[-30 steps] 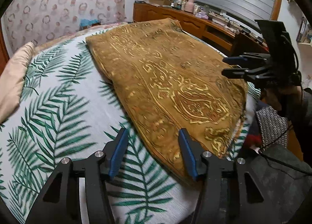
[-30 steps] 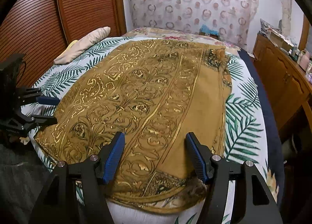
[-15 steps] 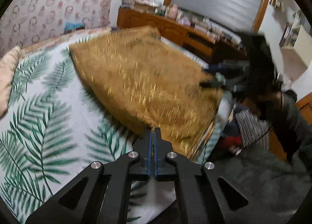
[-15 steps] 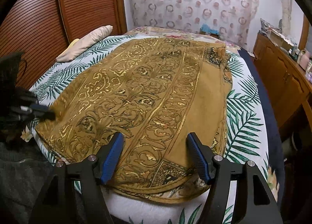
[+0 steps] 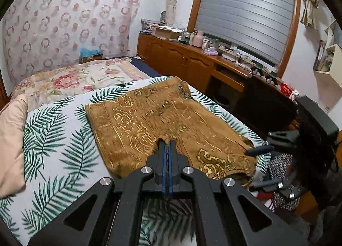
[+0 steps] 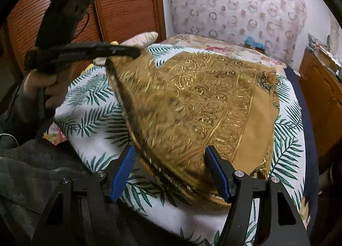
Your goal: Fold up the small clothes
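Note:
A brown cloth with gold patterns (image 5: 149,117) (image 6: 213,107) lies on the bed's palm-leaf sheet (image 5: 53,139). In the left wrist view my left gripper (image 5: 168,142) is shut on an edge of the cloth, which bunches at its tips. The right wrist view shows that gripper (image 6: 136,51) at the upper left, holding the cloth's corner up off the bed, so the cloth slopes down from it. My right gripper (image 6: 171,160) is open and its blue pads (image 6: 123,171) stand on either side of the cloth's near edge without pressing it. It also appears in the left wrist view (image 5: 259,168).
A beige pillow (image 5: 10,139) lies at the bed's left side and a floral blanket (image 5: 74,79) at its far end. A wooden cabinet (image 5: 181,60) cluttered with items runs along the right. A wooden wardrobe (image 6: 128,0) stands behind the bed. The person's dark sleeve (image 6: 32,171) is near.
My left gripper went from open over the cloth's near corner to shut on it, then lifted that corner off the bed. My right gripper stayed open and shifted slightly along the near edge.

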